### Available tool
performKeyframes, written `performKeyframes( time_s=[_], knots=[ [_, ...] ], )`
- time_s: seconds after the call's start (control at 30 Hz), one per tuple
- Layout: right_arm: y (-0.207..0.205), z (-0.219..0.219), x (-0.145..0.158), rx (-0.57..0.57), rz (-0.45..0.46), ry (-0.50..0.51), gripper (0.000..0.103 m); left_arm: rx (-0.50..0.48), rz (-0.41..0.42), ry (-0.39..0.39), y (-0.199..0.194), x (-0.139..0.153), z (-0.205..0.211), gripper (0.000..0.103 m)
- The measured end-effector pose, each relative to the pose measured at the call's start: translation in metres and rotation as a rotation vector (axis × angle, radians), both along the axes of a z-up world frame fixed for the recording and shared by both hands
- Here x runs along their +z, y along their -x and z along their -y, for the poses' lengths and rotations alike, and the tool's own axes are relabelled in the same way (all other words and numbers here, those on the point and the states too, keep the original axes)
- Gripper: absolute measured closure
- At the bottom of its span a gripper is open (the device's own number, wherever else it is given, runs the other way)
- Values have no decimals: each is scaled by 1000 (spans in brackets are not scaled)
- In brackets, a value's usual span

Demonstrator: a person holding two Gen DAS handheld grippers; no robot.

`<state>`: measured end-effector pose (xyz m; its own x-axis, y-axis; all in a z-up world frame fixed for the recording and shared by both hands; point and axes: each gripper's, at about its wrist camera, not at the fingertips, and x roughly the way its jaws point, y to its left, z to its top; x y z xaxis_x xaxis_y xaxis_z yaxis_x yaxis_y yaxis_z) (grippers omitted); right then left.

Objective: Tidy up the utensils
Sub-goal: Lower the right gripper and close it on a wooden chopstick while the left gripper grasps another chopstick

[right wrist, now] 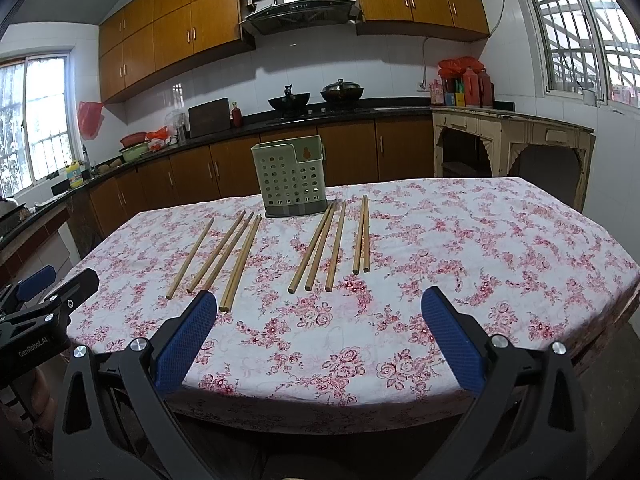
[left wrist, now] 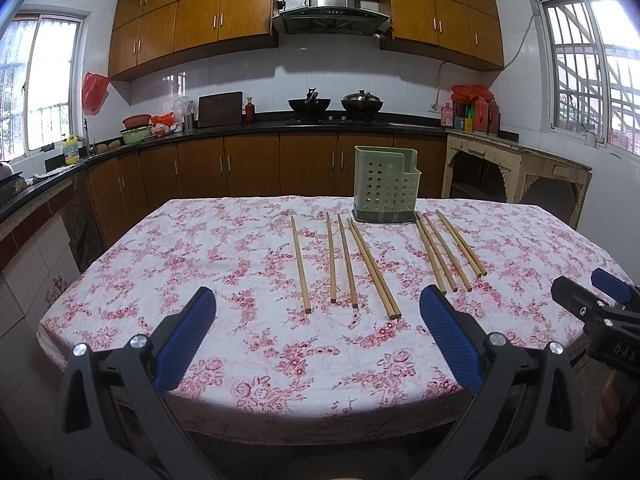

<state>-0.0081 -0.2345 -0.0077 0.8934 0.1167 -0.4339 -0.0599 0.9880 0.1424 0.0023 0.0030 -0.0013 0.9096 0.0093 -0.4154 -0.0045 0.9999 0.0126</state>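
- Two tools hover low over the near edge of the worktop [left wrist: 200, 240], side by side and level, both aimed at the far side.
- Left tool [left wrist: 318, 320]: blue pads spread wide apart, nothing between them.
- Right tool [right wrist: 320, 320]: pads likewise wide apart and empty.
- One green perforated holder [right wrist: 290, 176] stands upright on the far middle of the floral cloth.
- Ten wooden chopsticks [right wrist: 316, 252] lie flat in front of it: five left of the holder, five right, in loose rows pointing toward the tools.
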Motion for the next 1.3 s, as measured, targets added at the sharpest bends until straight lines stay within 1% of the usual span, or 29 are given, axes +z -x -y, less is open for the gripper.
performKeyframes(
  time_s=[0.1,0.2,0.23,0.27,0.3,0.37,0.4,0.47,0.5,0.53,0.57,0.63,0.7,0.8,0.9,1.0,1.03,1.07,1.1,1.2,1.3],
  knots=[
    [-15,8,-1,-33,-28,-5,2,0,-16,4,-6,-2,-2,4],
    [-38,17,-3,-75,-60,-11,2,13,-39,12,-21,-4,-8,4],
    [-50,20,-4,-92,-79,-17,2,25,-50,15,-31,-5,-12,4],
    [-60,23,-4,-107,-92,-17,5,31,-60,16,-37,-6,-15,4],
    [-69,27,-5,-116,-102,-17,9,39,-75,15,-45,-7,-18,4],
    [-95,32,-10,-129,-145,-11,30,46,-108,14,-62,-10,-25,4],
    [-105,34,-13,-131,-168,-10,34,48,-121,15,-69,-12,-27,4],
    [-132,39,-24,-125,-236,-30,51,52,-160,7,-87,-19,-31,4],
    [-141,41,-29,-126,-257,-36,54,52,-175,7,-94,-22,-32,9],
    [-153,42,-36,-131,-290,-44,60,50,-195,12,-102,-26,-34,15],
    [-161,43,-41,-134,-316,-51,64,48,-215,21,-108,-29,-36,18],
    [-174,45,-49,-135,-349,-62,66,48,-262,54,-124,-39,-43,25],
    [-184,46,-53,-132,-371,-63,68,47,-292,78,-134,-45,-47,29],
    [-197,43,-58,-123,-395,-40,69,43,-319,93,-143,-52,-51,30],
    [-207,42,-66,-118,-430,-21,73,26,-339,97,-151,-56,-51,33],
    [-208,37,-68,-129,-417,41,82,11,-363,97,-158,-59,-48,40],
    [-207,37,-67,-137,-416,55,87,6,-374,99,-161,-61,-47,42],
    [-207,38,-68,-142,-414,51,92,-1,-385,102,-163,-63,-46,44],
    [-207,42,-68,-148,-414,37,94,-5,-393,103,-166,-64,-45,46],
    [-207,47,-68,-152,-414,14,95,-15,-423,88,-174,-69,-41,53],
    [-206,44,-69,-152,-406,33,95,-23,-454,71,-185,-75,-36,61]
  ],
)
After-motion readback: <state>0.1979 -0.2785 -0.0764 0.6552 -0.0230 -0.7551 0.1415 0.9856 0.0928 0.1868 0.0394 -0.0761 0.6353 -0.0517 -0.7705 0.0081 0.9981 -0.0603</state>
